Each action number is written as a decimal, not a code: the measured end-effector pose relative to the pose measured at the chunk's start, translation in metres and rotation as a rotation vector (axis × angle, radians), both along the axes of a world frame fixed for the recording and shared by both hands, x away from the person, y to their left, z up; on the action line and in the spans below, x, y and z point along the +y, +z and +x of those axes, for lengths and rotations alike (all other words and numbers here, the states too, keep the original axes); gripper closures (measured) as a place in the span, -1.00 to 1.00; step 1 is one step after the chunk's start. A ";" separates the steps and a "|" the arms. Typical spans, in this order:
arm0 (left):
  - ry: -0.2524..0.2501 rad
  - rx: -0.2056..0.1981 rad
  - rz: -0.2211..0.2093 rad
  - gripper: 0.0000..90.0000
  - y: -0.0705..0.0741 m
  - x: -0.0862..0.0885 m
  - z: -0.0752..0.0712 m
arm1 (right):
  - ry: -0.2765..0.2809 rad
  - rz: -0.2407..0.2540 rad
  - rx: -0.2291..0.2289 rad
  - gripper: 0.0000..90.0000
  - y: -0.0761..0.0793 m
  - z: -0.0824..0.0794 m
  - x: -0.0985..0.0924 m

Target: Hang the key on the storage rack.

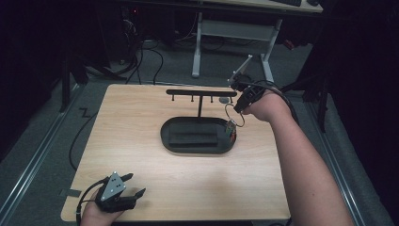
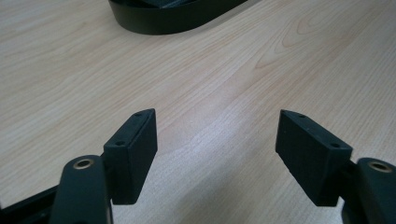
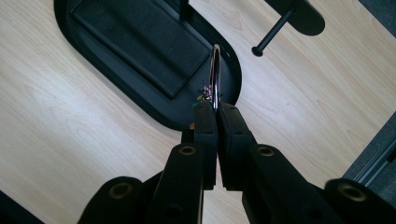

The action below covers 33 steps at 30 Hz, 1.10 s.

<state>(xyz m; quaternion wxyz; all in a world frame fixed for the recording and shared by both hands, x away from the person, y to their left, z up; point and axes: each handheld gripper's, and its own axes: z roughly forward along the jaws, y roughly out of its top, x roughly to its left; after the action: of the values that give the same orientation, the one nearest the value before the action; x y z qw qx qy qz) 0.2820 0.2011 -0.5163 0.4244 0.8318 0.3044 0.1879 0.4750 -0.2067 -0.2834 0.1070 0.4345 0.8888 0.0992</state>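
Note:
A black stand has an oval tray base [image 1: 169, 141] and a T-shaped bar [image 1: 200, 92] with small pegs hanging under it. My right gripper [image 1: 238, 109] hovers over the tray's right end, shut on a thin metal ring [image 1: 234, 116] with small coloured charms [image 1: 230, 128] dangling from it. In the right gripper view, the ring [image 3: 215, 70] stands up from between the closed fingertips of that gripper [image 3: 215, 109], above the tray's rim [image 3: 233, 84], with a peg [image 3: 275, 30] beyond it. My left gripper [image 1: 135, 184] rests open at the table's near left corner and holds nothing [image 2: 217, 140].
The wooden table [image 1: 131, 117] has bare room left of and in front of the tray [image 2: 173, 18]. A small dark disc [image 1: 224, 100] lies behind the stand. A white desk frame [image 1: 197, 52] and cables [image 1: 155, 56] lie on the floor beyond.

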 end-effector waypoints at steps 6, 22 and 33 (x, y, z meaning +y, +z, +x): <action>-0.018 -0.004 0.011 -0.34 0.000 -0.003 -0.002 | -0.016 -0.008 -0.002 0.96 -0.009 0.016 -0.003; -0.034 0.014 0.020 -0.33 -0.001 -0.005 -0.002 | -0.071 0.028 -0.005 0.95 -0.027 0.045 -0.013; -0.030 0.022 0.019 -0.32 -0.001 -0.004 -0.001 | -0.084 0.034 -0.018 0.94 -0.029 0.049 -0.013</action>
<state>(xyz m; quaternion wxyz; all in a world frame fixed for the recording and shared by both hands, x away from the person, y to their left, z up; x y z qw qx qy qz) 0.2814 0.1976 -0.5172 0.4159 0.8423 0.2945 0.1753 0.5240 -0.2200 -0.3129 0.1115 0.4722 0.8670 0.1138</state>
